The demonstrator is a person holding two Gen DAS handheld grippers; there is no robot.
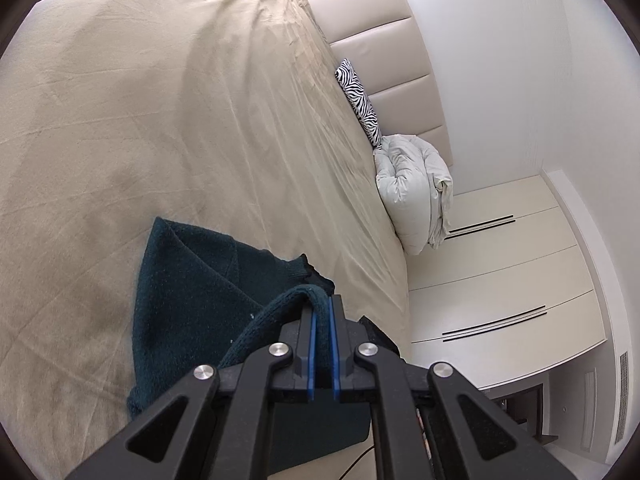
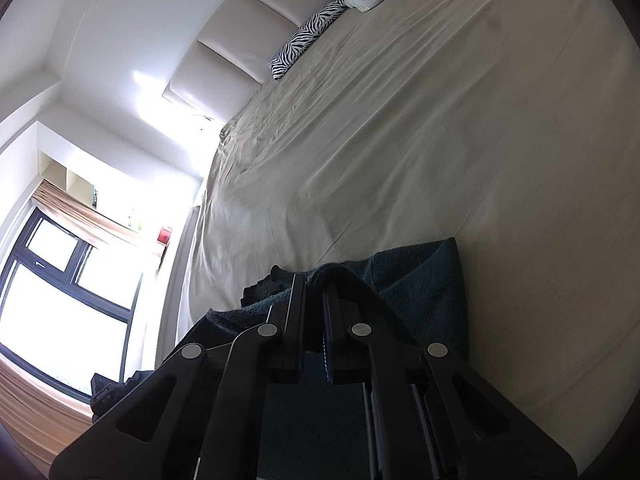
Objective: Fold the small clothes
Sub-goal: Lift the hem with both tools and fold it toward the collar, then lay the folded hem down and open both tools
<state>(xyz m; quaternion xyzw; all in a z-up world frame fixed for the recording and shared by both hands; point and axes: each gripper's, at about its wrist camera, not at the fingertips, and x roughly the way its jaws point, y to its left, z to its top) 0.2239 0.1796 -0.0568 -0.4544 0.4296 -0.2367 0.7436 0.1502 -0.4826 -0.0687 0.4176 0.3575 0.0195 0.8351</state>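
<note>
A dark teal knitted garment (image 1: 192, 304) lies on the beige bed sheet (image 1: 160, 120), near the bed's near edge. My left gripper (image 1: 322, 300) is shut on a rolled edge of the garment and holds it a little above the sheet. In the right wrist view the same garment (image 2: 420, 280) lies under the tool. My right gripper (image 2: 316, 280) is shut on another edge of it, and the fabric bunches over the fingertips. Part of the garment is hidden beneath both grippers.
A zebra-print pillow (image 1: 360, 100) and a white bundled duvet (image 1: 416, 188) lie by the padded headboard (image 1: 384, 40). White wardrobe doors (image 1: 500, 280) stand beside the bed. A window with curtains (image 2: 60, 280) is at the bed's other side.
</note>
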